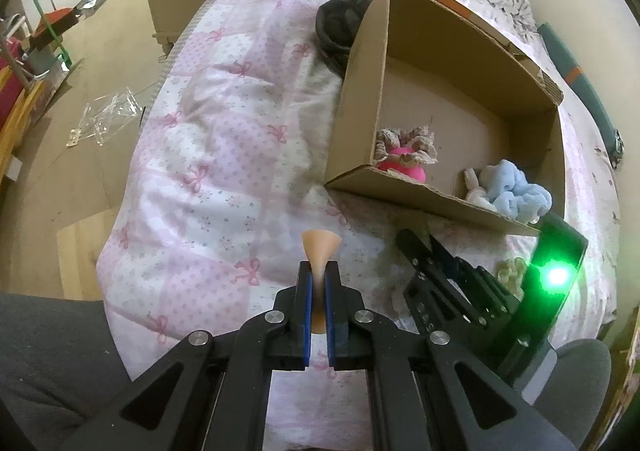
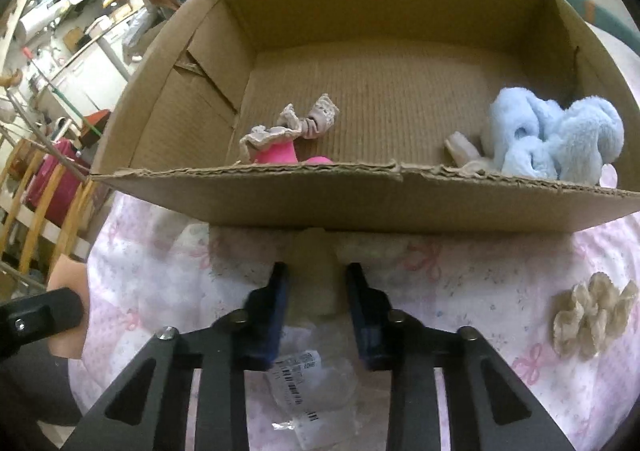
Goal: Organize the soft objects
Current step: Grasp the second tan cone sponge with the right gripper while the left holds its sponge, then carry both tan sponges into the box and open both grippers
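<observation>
**Both grippers holding soft pieces in front of the cardboard box on the bed**

Left gripper (image 1: 319, 271): jaws nearly together, clamped on a peach-coloured soft piece (image 1: 321, 241). It is squeezed thin between the blue pads and flares into a funnel shape above the tips. It is held over the pink bow-print bedspread (image 1: 208, 155), short of the box's near corner.

Right gripper (image 2: 316, 275): jaws partly apart, gripping a cream soft object (image 2: 314, 275), pale, matte and blurred, so exact type unclear. It is just in front of the box's near wall. A clear plastic bag with a barcode label (image 2: 296, 371) lies under the fingers on the bedspread.

Cardboard box (image 2: 360, 203): open-topped, torn near edge, sitting on the bed. Inside, near the front wall:
- left side: beige frilly scrunchie (image 2: 292, 125) resting on a hot-pink soft item (image 2: 276, 155)
- right side: fluffy light-blue scrunchie (image 2: 556, 139), with a small beige piece (image 2: 462, 149) touching its left side

Outside the box, a cream ruffled scrunchie (image 2: 592, 315) lies on the bedspread to the right of the right gripper. A black fabric bundle (image 1: 340, 27) sits against the box's far left outer wall.
</observation>
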### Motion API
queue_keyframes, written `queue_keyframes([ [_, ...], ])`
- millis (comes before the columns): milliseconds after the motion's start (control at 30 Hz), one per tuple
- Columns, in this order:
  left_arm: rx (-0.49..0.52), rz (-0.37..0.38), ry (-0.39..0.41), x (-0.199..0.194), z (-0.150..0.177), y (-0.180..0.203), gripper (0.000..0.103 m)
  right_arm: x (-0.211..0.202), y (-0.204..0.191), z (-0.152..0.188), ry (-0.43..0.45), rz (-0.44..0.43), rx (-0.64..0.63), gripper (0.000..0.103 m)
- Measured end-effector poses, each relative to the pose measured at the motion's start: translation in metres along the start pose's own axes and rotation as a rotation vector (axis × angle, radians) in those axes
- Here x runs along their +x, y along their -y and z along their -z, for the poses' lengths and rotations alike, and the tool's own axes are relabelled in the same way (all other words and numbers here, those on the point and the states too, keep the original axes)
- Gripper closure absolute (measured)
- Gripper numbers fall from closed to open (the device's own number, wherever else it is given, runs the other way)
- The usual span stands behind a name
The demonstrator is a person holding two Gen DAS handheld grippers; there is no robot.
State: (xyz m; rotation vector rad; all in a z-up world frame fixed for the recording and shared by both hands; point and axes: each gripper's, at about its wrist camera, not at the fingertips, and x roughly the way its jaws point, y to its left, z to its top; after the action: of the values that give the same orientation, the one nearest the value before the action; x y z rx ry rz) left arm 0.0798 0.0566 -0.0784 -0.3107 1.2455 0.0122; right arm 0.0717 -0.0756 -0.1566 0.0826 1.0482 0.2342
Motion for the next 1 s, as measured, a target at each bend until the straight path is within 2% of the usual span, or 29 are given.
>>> queue_keyframes([
  [67, -0.001, 0.001, 0.000, 0.000, 0.000, 0.000, 0.098, -0.004, 0.000, 0.003, 0.006, -0.008, -0.013, 0.090],
  [233, -0.001, 0.002, 0.004, 0.000, 0.000, 0.001, 0.098, -0.020, 0.004, 0.006, 0.009, -0.057, -0.024, 0.093],
  [367, 0.002, 0.001, 0.006, -0.001, 0.001, 0.003, 0.098, -0.029, 0.011, 0.021, -0.068, -0.054, 0.003, 0.093],
  [467, 0.005, -0.006, 0.008, -0.001, 0.002, 0.003, 0.098, -0.040, 0.020, 0.034, -0.097, -0.096, 0.033, 0.093],
  [667, 0.012, -0.014, 0.013, 0.000, 0.004, 0.004, 0.098, -0.086, 0.020, 0.042, 0.003, -0.107, 0.035, 0.093],
  [833, 0.038, -0.018, 0.036, -0.003, 0.005, 0.008, 0.098, -0.114, 0.021, 0.030, 0.098, -0.101, 0.011, 0.093],
  [900, 0.048, -0.034, 0.031, -0.005, 0.007, 0.010, 0.098, -0.119, 0.024, 0.026, 0.101, -0.110, 0.018, 0.093],
  [1000, 0.045, -0.007, 0.037, -0.015, 0.013, 0.008, 0.098, -0.126, 0.033, 0.024, 0.097, -0.126, 0.026, 0.094],
])
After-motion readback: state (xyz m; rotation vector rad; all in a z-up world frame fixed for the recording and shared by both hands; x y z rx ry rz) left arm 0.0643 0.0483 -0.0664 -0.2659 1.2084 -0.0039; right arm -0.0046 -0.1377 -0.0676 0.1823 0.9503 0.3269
